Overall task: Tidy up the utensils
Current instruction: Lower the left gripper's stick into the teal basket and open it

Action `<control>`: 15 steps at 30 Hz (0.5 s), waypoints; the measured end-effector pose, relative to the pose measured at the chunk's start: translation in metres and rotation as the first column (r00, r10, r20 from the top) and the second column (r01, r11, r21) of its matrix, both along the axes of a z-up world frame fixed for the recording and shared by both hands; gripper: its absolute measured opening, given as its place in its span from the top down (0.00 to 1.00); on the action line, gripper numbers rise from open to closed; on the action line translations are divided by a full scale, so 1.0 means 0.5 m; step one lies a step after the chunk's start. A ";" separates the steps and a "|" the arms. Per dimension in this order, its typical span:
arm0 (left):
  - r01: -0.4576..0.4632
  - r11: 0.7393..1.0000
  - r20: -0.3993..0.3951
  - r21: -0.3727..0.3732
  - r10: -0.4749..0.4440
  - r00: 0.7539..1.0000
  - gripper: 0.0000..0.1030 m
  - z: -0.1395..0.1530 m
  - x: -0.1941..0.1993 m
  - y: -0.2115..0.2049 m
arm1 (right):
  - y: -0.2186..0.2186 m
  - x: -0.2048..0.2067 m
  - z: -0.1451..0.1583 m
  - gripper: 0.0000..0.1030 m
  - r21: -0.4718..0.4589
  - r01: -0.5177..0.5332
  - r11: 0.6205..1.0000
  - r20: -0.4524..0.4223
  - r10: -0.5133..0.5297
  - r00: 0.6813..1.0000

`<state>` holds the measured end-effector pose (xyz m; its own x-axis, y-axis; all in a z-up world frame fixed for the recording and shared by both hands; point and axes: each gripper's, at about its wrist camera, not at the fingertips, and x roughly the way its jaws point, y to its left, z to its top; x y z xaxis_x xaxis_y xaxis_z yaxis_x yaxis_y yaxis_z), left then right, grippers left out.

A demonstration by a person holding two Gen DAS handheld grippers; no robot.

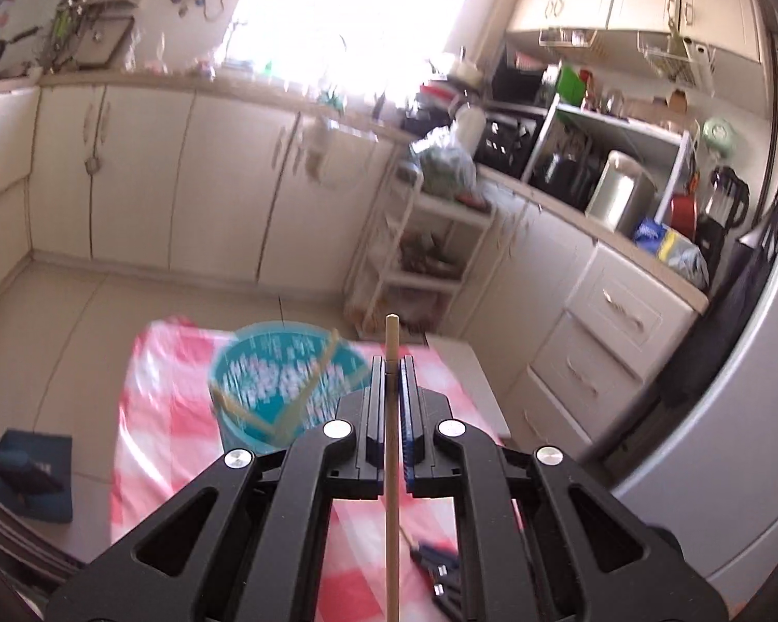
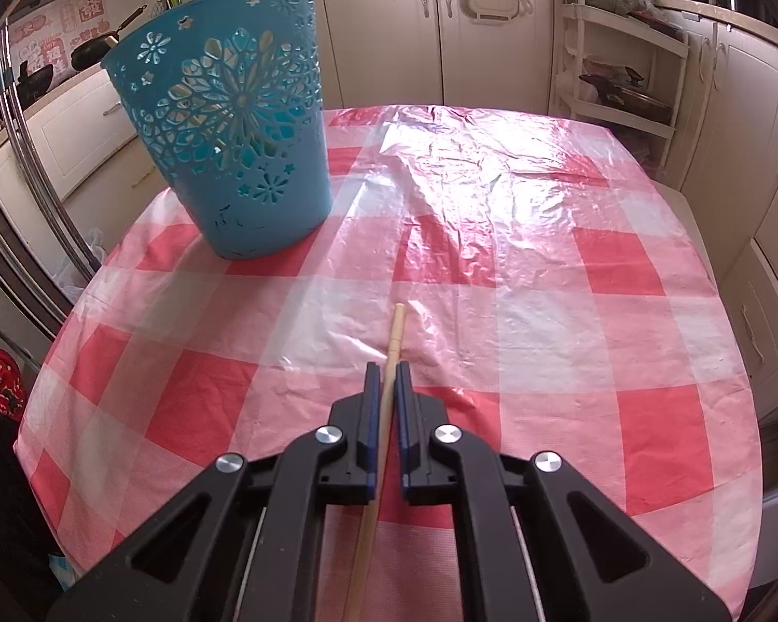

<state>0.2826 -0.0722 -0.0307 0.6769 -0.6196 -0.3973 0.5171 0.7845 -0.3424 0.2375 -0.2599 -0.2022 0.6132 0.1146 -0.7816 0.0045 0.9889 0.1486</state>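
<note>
Both claws are clamped on chopsticks: left claw (image 1: 392, 363) on one chopstick (image 1: 391, 466), right claw (image 2: 386, 368) on another chopstick (image 2: 384, 414). Carrying step; next, drop each tip-first into the blue basket (image 2: 223, 145).

wrist views sharing checked tablecloth (image 2: 492, 259)

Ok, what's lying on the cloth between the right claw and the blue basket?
Nothing: in the right wrist view the checked tablecloth is bare between the right claw, shut on a chopstick, and the blue basket.
</note>
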 end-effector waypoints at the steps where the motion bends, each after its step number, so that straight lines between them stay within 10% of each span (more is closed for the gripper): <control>1: -0.019 1.000 0.021 -0.005 0.019 1.000 0.95 0.013 0.011 -0.001 | 0.000 0.000 0.000 0.94 -0.001 -0.001 1.000 0.000 0.001 1.000; 7: -0.131 0.991 0.124 -0.021 0.133 0.983 0.95 0.073 0.074 -0.023 | 0.000 0.001 0.000 0.94 0.008 -0.004 1.000 0.000 0.004 1.000; 15: -0.349 0.937 0.274 -0.033 0.344 0.898 0.95 0.080 0.142 -0.044 | -0.007 0.003 -0.002 0.94 0.033 -0.004 0.999 0.000 0.004 1.000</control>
